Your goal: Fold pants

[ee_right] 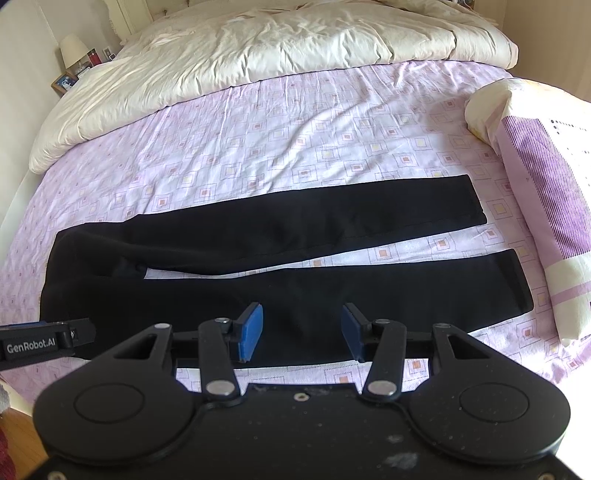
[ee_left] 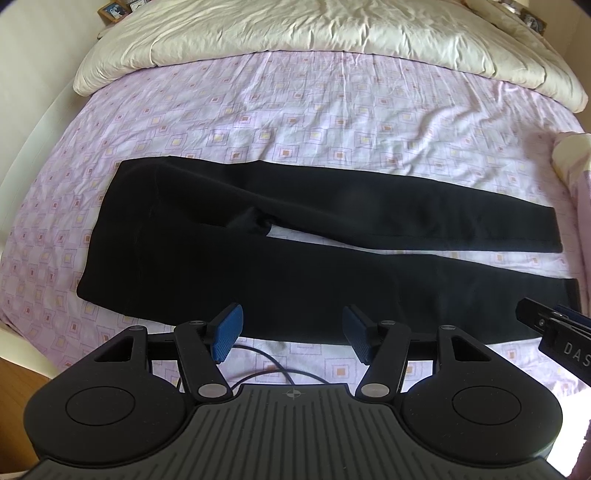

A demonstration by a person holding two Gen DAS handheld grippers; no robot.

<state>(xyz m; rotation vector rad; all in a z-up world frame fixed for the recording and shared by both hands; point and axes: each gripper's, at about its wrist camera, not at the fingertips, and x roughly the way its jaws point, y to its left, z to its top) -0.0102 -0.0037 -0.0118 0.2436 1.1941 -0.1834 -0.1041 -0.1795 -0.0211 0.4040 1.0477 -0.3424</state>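
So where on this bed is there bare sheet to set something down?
Widest bare sheet lies between the cream duvet and the black pants. A thin wedge runs between the legs. Crowded: near edge under both grippers, right side by the pillow.

"GenRobot.AI" on left hand-held gripper, "DAS" on right hand-held gripper

A pair of plain black, soft-fabric long pants is lying flat and unfolded across my bed in front of me, waistband pointing to my left, its two legs stretching rightward and spreading slightly apart.
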